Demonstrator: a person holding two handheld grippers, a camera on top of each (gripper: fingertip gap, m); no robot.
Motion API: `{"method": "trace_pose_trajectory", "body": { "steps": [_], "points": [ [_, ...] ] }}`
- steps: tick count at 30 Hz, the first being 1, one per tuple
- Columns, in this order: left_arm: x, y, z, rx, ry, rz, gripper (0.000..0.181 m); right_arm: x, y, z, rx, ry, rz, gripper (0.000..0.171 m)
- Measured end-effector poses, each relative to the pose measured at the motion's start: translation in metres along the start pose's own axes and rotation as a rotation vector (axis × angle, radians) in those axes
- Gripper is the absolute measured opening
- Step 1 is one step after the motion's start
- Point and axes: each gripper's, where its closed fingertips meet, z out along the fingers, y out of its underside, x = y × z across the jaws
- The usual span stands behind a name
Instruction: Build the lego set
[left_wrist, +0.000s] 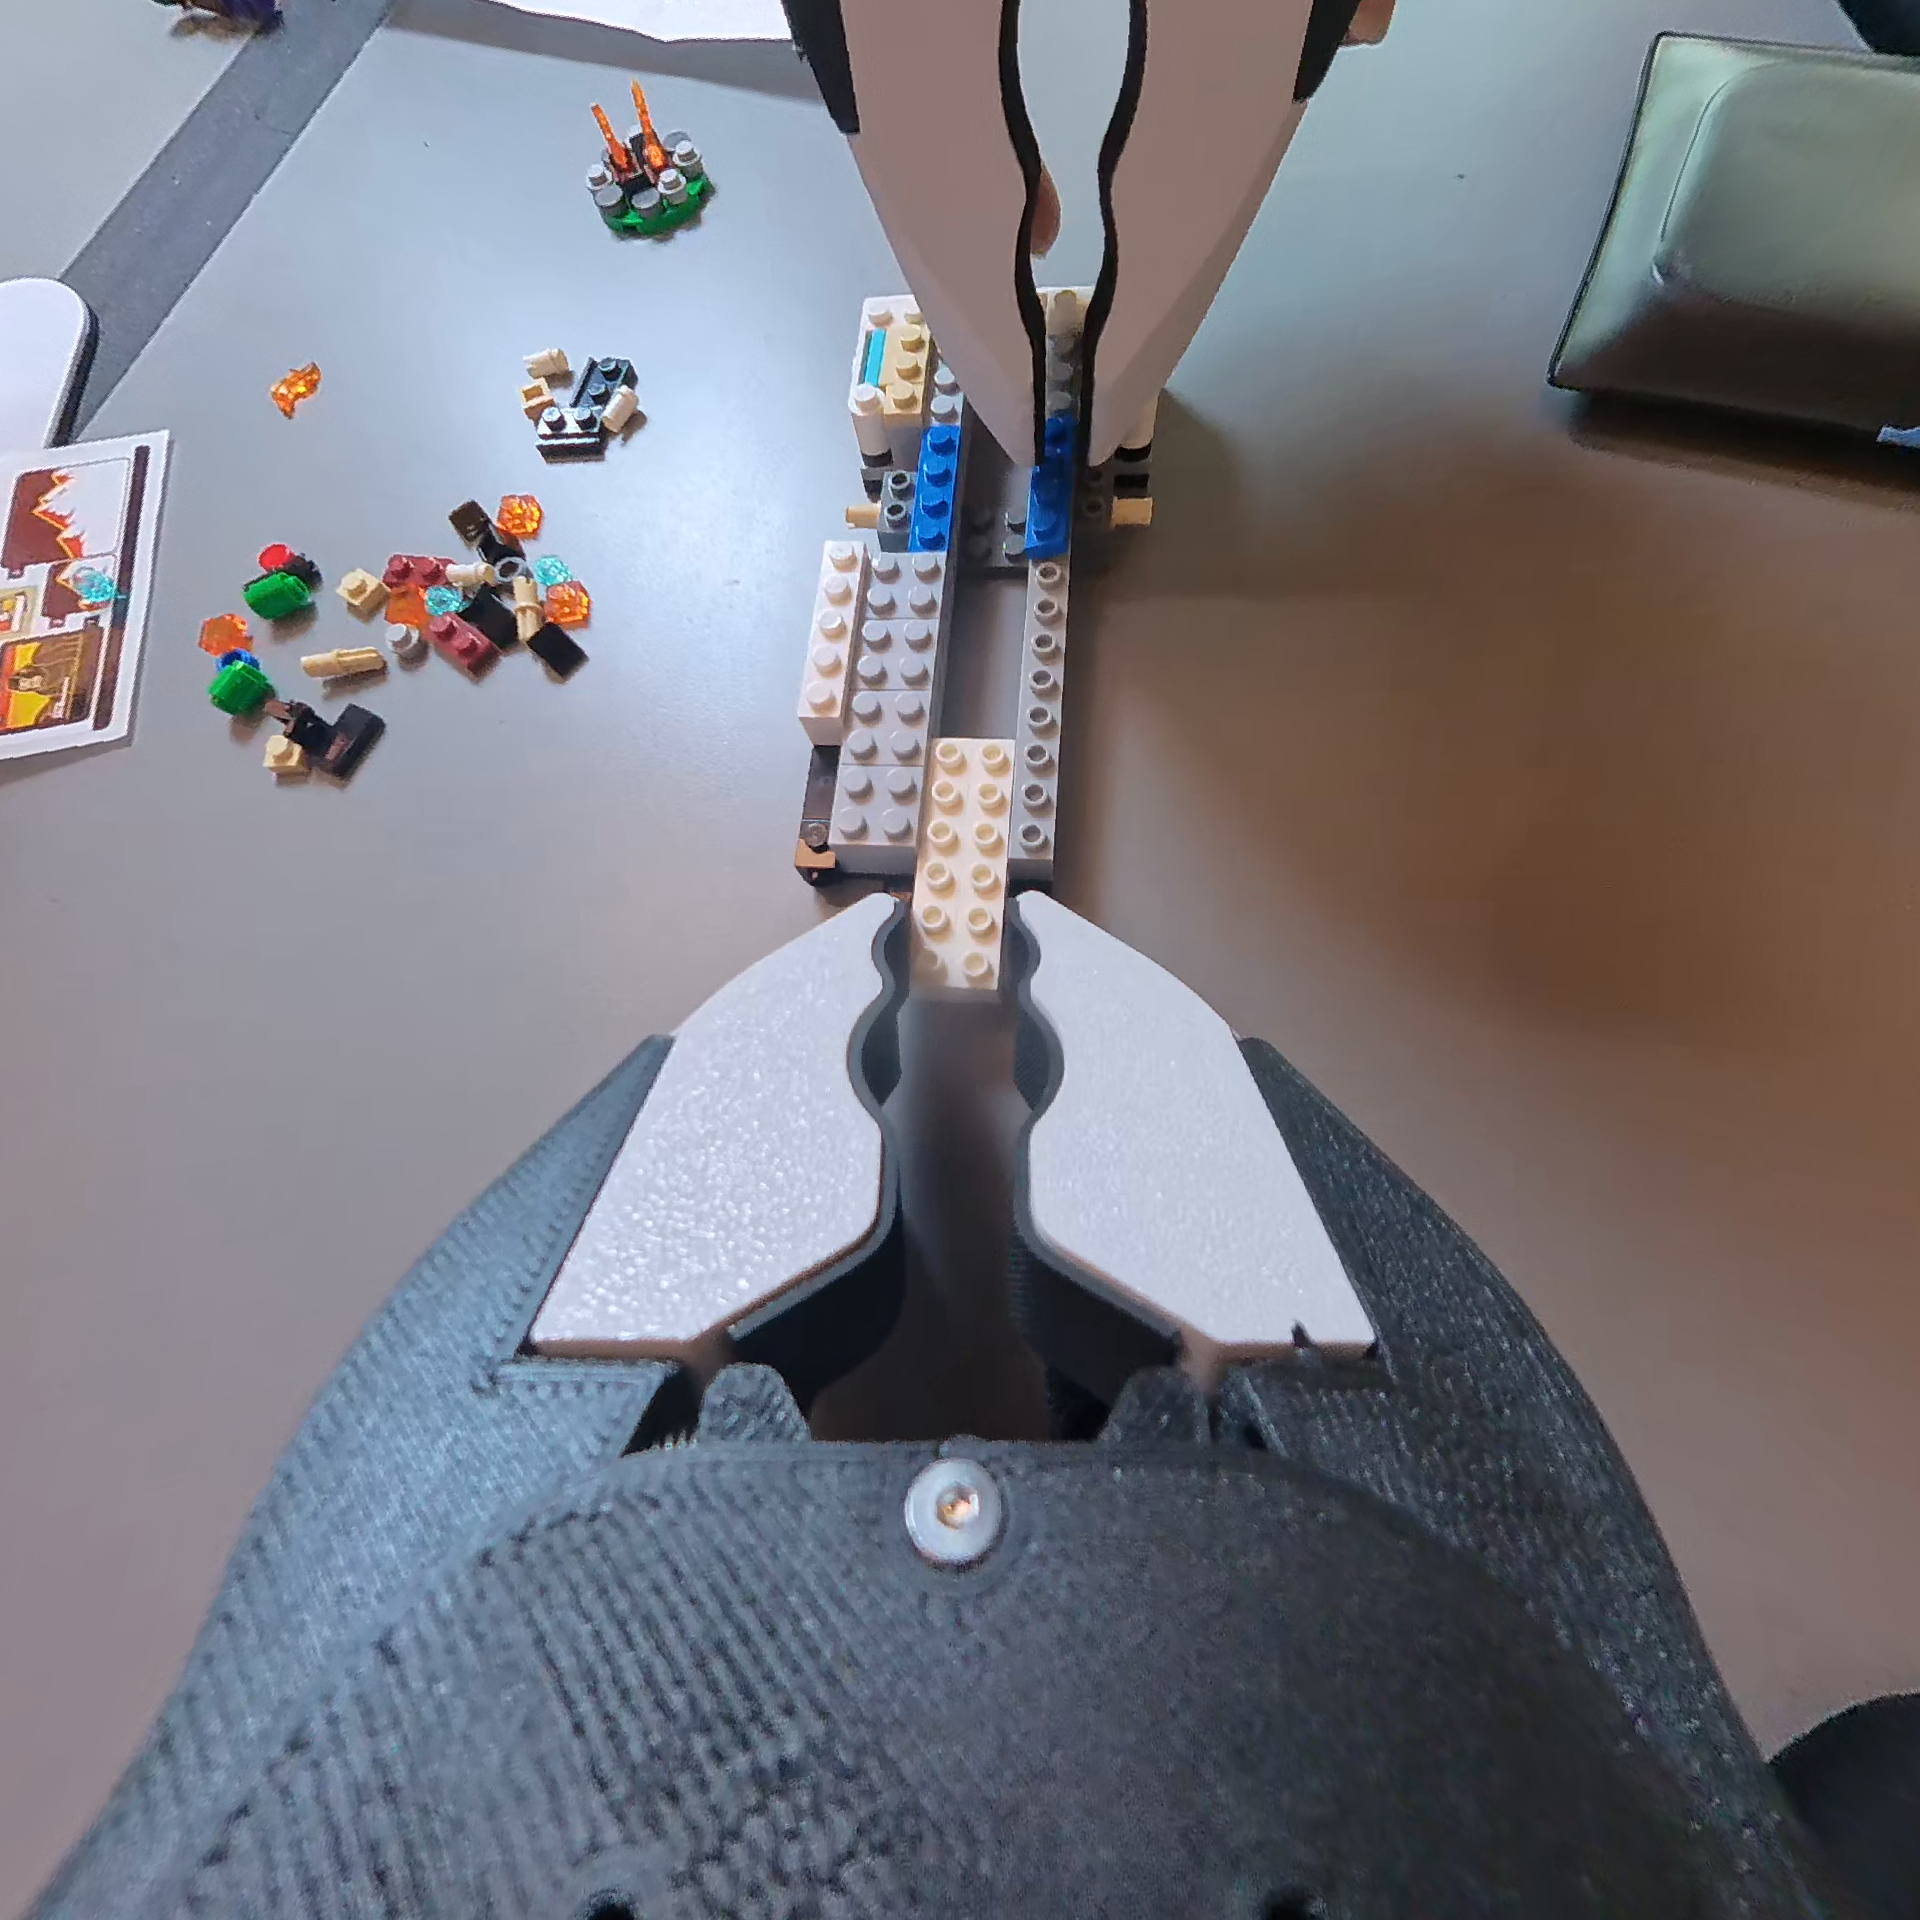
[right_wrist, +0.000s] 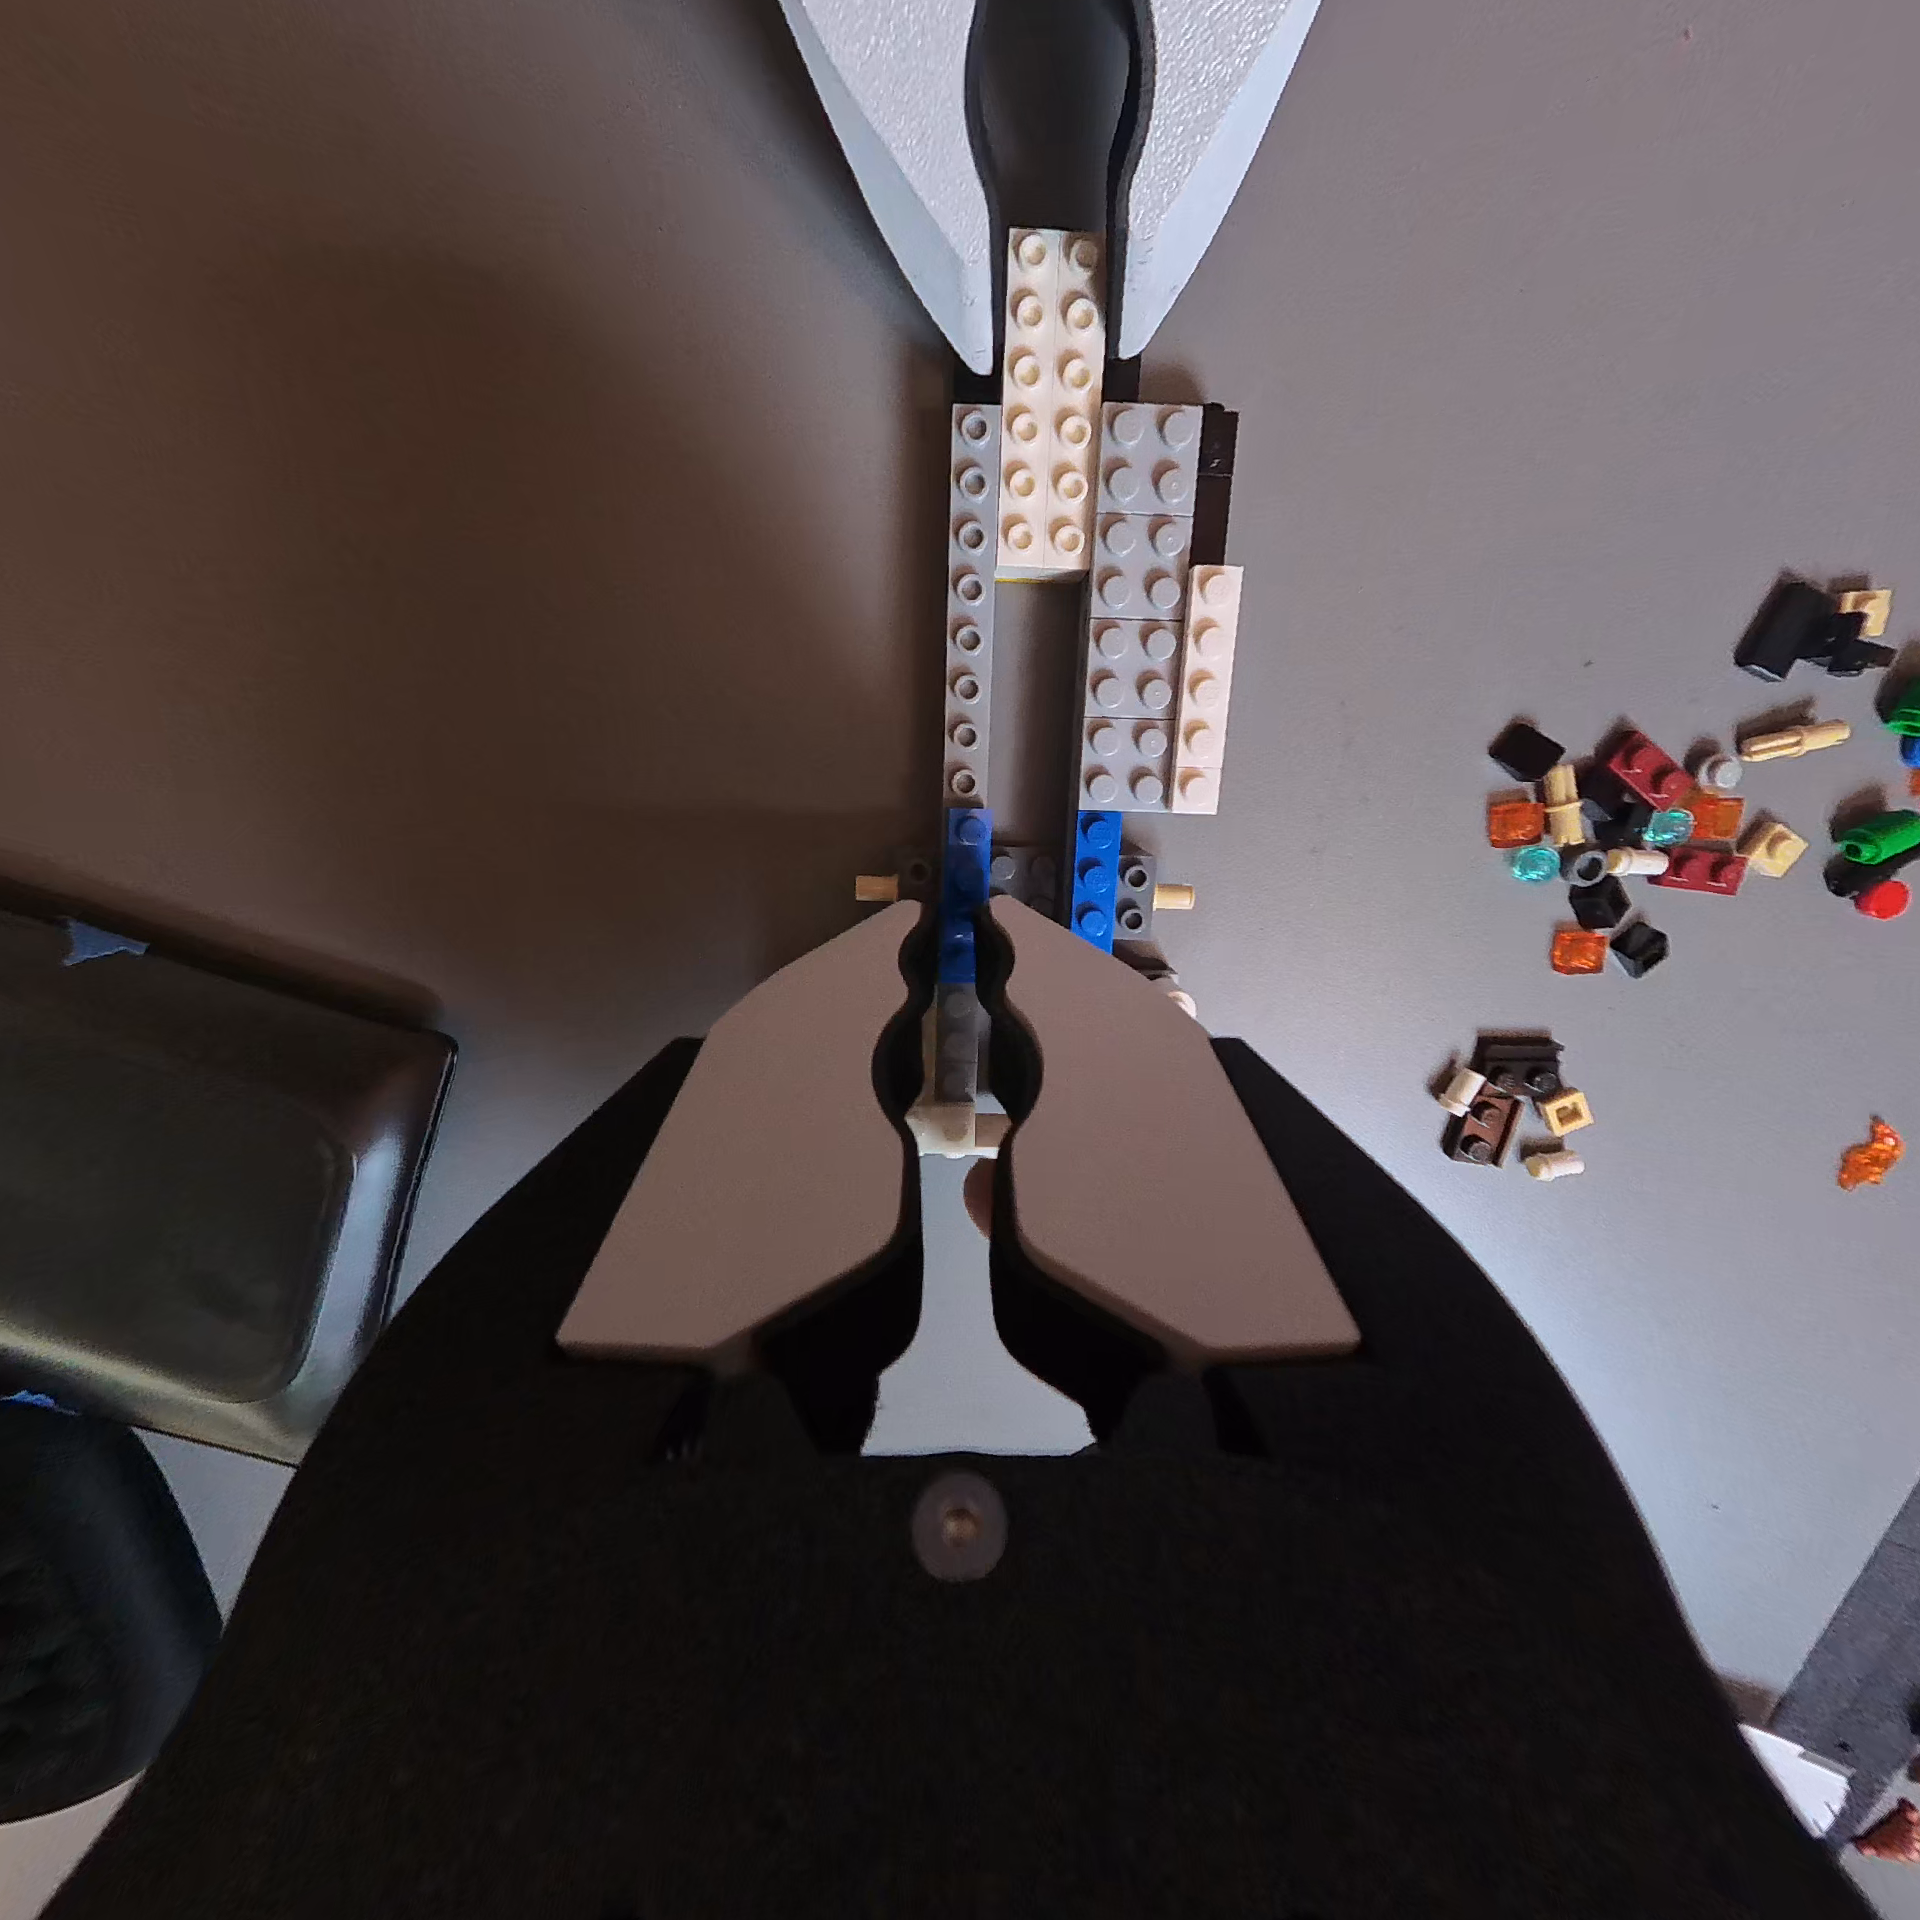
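A long grey Lego model (left_wrist: 899, 717) lies on the table, with blue plates at its far end; it also shows in the right wrist view (right_wrist: 1132, 644). My left gripper (left_wrist: 956, 920) is shut on a tan two-stud-wide brick (left_wrist: 961, 831) that sits on the near end of the model. My right gripper (right_wrist: 956, 920) comes in from the opposite end and is shut on the model's side rail at a blue plate (right_wrist: 966, 862). In the left wrist view the right gripper (left_wrist: 1060, 457) stands over that blue plate (left_wrist: 1049, 499). The left gripper (right_wrist: 1049, 358) and tan brick (right_wrist: 1049, 416) show at the top of the right wrist view.
A pile of small loose pieces (left_wrist: 436, 613) lies left of the model, with a smaller dark and tan cluster (left_wrist: 582, 405) beyond it. A small campfire build (left_wrist: 649, 177) stands farther back. A sticker sheet (left_wrist: 62, 592) is at the left edge. A black case (left_wrist: 1766, 229) sits at the right. My right fingertips sit around 9 cm from my left ones. My left tips are about 25 cm from the small campfire build (left_wrist: 649, 177), my right tips only 15 cm.
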Motion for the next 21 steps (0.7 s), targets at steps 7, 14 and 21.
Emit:
{"method": "trace_pose_trajectory", "body": {
  "steps": [7,14,21],
  "points": [
    [0.001,0.000,-0.001,-0.018,0.000,0.011,0.017,-0.003,-0.003,-0.002,0.032,0.028,-0.009,0.013],
    [0.000,-0.003,-0.005,-0.023,0.000,-0.049,0.017,-0.005,-0.011,-0.009,0.152,0.331,-0.001,0.040],
    [0.002,-0.011,-0.010,-0.018,0.019,-0.205,0.017,-0.003,-0.009,-0.008,0.171,0.816,-0.059,0.038]
  ]
}}
